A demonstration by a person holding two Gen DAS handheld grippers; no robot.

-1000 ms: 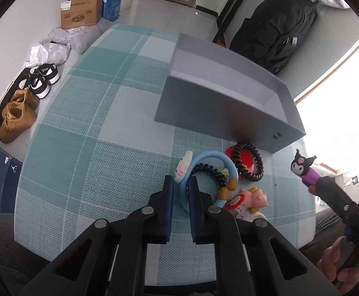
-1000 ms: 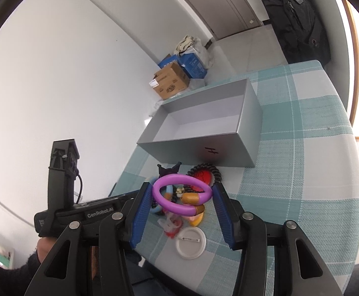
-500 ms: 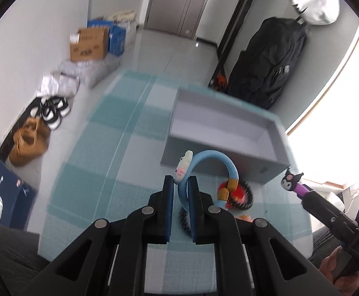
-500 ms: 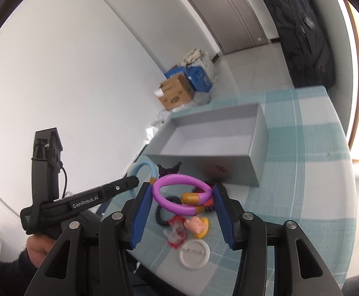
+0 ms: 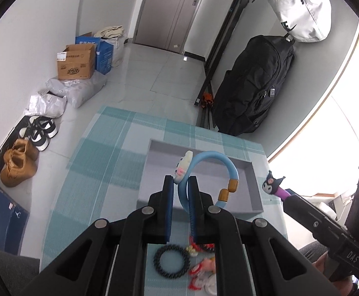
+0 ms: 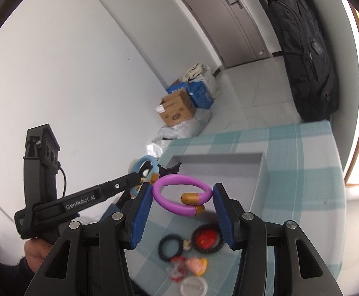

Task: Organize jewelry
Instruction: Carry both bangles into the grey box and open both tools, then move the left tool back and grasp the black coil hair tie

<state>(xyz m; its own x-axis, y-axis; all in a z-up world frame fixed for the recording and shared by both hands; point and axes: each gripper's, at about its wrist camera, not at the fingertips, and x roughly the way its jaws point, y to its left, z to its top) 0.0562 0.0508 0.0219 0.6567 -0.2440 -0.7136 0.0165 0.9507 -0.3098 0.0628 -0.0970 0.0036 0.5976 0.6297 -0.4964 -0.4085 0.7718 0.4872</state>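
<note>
The left gripper (image 5: pixel 180 192) jaws pinch a blue bracelet (image 5: pixel 212 156) above the grey box (image 5: pixel 249 194); the right gripper (image 6: pixel 183 206) jaws clamp a purple bracelet (image 6: pixel 166 199) over the table (image 6: pixel 303 172).

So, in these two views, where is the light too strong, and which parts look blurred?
Left wrist view: the window at right is blown out white; the black hair tie below is soft. Right wrist view: glare along the right edge; the small trinkets on the cloth are blurred; the purple bracelet is sharp.

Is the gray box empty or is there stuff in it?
Empty, as far as shows. The gray box has a bare floor in both views, though the blue bracelet and purple bracelet hide part of it.
</note>
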